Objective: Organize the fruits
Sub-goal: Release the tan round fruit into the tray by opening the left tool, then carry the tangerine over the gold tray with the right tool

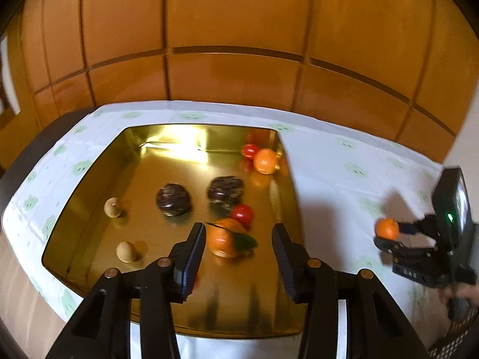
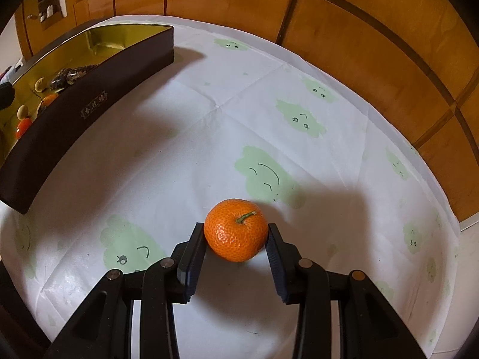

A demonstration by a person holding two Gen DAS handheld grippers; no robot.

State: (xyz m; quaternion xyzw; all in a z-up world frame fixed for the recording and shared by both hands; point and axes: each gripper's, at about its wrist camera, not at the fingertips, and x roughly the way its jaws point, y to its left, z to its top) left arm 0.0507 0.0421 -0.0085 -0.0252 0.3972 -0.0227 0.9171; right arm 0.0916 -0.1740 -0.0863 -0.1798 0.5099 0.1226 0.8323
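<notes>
We found most fruits already in the gold box (image 1: 89,215), the left gripper (image 1: 239,239) open and empty, the right gripper (image 2: 236,234) clamping the last mandarin (image 2: 236,229) over the worktop (image 2: 209,119).

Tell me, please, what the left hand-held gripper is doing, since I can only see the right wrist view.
Observer: The left hand-held gripper hangs open over the gold-lined box, holding nothing.
Operator: Thank you. Where do the oranges inside lie?
Observer: A leafy orange lies just ahead of that gripper; another orange sits in the far right corner beside a red fruit.
</notes>
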